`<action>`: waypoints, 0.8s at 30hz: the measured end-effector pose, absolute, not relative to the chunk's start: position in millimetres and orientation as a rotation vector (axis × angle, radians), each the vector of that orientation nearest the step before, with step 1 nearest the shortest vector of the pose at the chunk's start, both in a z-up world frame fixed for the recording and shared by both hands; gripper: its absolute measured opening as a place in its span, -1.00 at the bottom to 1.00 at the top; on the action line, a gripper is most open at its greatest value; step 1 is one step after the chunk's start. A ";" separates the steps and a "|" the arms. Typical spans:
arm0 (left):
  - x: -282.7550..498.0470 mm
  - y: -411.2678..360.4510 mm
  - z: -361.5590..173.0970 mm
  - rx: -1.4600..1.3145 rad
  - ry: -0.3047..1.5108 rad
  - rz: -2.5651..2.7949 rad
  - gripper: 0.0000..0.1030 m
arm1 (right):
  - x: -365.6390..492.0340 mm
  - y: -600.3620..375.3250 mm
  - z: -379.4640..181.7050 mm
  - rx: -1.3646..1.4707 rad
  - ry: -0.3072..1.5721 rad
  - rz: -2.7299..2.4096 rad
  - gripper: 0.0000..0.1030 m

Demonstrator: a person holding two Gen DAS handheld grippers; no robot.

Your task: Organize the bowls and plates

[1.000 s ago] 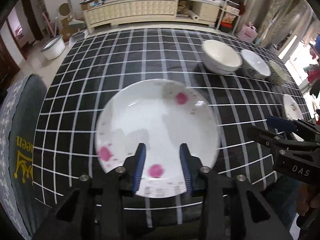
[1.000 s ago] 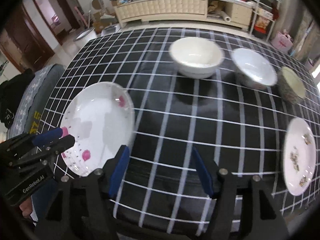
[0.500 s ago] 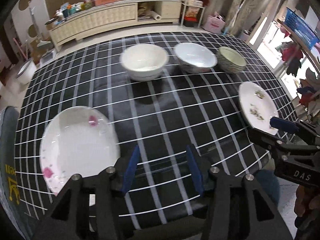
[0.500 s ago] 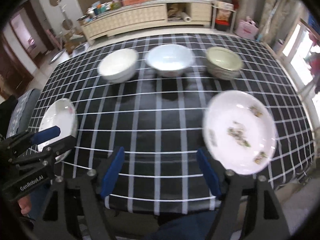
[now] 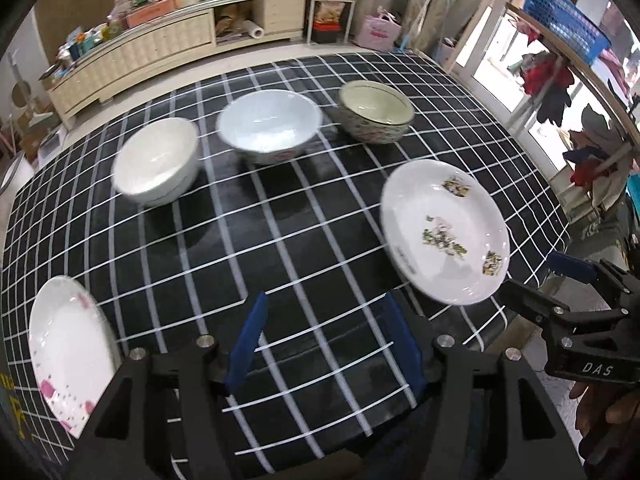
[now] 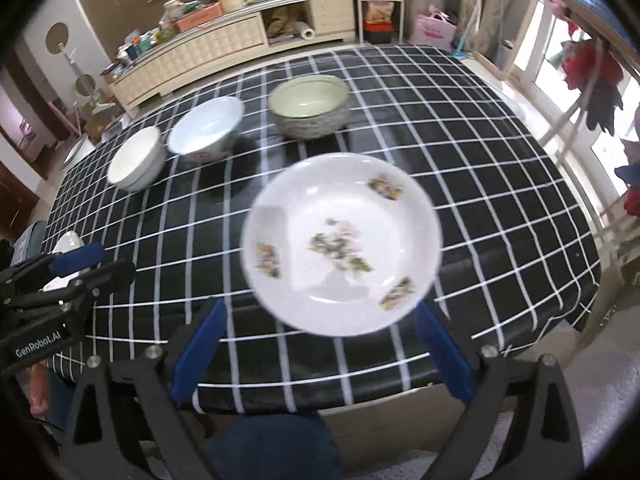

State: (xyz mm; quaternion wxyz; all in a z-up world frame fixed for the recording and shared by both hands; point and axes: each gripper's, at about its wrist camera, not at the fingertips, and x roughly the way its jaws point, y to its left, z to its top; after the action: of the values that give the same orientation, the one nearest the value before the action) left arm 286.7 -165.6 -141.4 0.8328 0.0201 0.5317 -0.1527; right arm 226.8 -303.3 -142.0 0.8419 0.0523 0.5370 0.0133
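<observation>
In the right wrist view, the white floral-patterned ceramic plate (image 6: 342,246) is seen at frame centre on the black grid-checked worktop (image 6: 500,152), near its front edge. The right gripper (image 6: 320,346) and left gripper (image 5: 320,344) are both held with jaws apart, empty. If gripped shallowly at the rim, the plate could be slipped off the edge.

Pink-flowered plate (image 6: 68,242) mostly behind left tool (image 6: 86,266)

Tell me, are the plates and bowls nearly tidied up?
Not nearly. Nothing is stacked: three bowls, white, blue and green, sit side by side, and the pink plate and flower plate lie apart. Both tools, left and right, are open and empty; the right one faces the flower plate. All the gathering is left.
</observation>
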 end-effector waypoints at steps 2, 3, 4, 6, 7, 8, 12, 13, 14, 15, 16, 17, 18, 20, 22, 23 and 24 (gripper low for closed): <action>293.4 -180.5 -146.4 0.056 1.141 -0.341 0.14 | 229.2 -316.3 -145.2 0.121 1.138 0.015 0.92; 296.7 -187.2 -149.2 0.062 1.148 -0.350 0.14 | 230.9 -322.1 -147.9 0.124 1.141 0.008 0.92; 300.2 -194.1 -152.2 0.069 1.156 -0.357 0.14 | 232.9 -327.8 -151.3 0.127 1.147 0.001 0.93; 306.8 -204.6 -157.5 0.076 1.167 -0.370 0.14 | 237.6 -337.4 -158.0 0.139 1.156 -0.010 0.93; 311.1 -210.4 -161.8 0.083 1.174 -0.373 0.14 | 240.5 -342.5 -161.9 0.150 1.162 -0.011 0.93; 314.8 -214.9 -165.3 0.090 1.178 -0.374 0.14 | 242.4 -346.4 -165.1 0.160 1.168 -0.005 0.93; 333.6 -229.7 -185.4 0.110 1.203 -0.369 0.14 | 252.8 -360.1 -180.6 0.159 1.177 -0.012 0.93; 337.7 -232.9 -190.0 0.117 1.212 -0.365 0.14 | 254.9 -363.9 -184.6 0.161 1.183 -0.024 0.93; 343.0 -236.3 -196.0 0.125 1.225 -0.360 0.14 | 258.8 -370.0 -191.1 0.177 1.197 -0.031 0.93; 347.6 -238.8 -200.9 0.126 1.234 -0.359 0.14 | 261.1 -373.3 -194.3 0.186 1.203 -0.031 0.93; 350.8 -241.0 -204.3 0.127 1.238 -0.358 0.14 | 264.5 -377.7 -198.6 0.190 1.206 -0.036 0.93; 354.4 -243.5 -208.5 0.131 1.245 -0.354 0.14 | 266.4 -380.5 -200.9 0.187 1.207 -0.042 0.93; 357.5 -245.8 -212.1 0.137 1.249 -0.351 0.14 | 269.0 -383.3 -203.8 0.181 1.208 -0.048 0.93; 361.8 -249.5 -217.0 0.144 1.244 -0.346 0.14 | 273.7 -386.4 -208.2 0.168 1.214 -0.051 0.93; 365.9 -253.5 -223.4 0.158 1.249 -0.345 0.14 | 276.9 -387.8 -212.0 0.155 1.214 -0.045 0.93; 367.5 -255.5 -226.6 0.166 1.255 -0.345 0.14 | 278.4 -388.9 -213.3 0.158 1.213 -0.040 0.93; 369.0 -257.7 -229.8 0.173 1.262 -0.348 0.14 | 280.1 -389.9 -215.1 0.165 1.213 -0.035 0.92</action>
State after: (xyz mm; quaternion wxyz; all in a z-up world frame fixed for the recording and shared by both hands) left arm 369.0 -257.7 -229.8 0.7899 0.0802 0.5861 -0.1616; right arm 280.1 -389.9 -215.1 0.8182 0.0773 0.5694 -0.0162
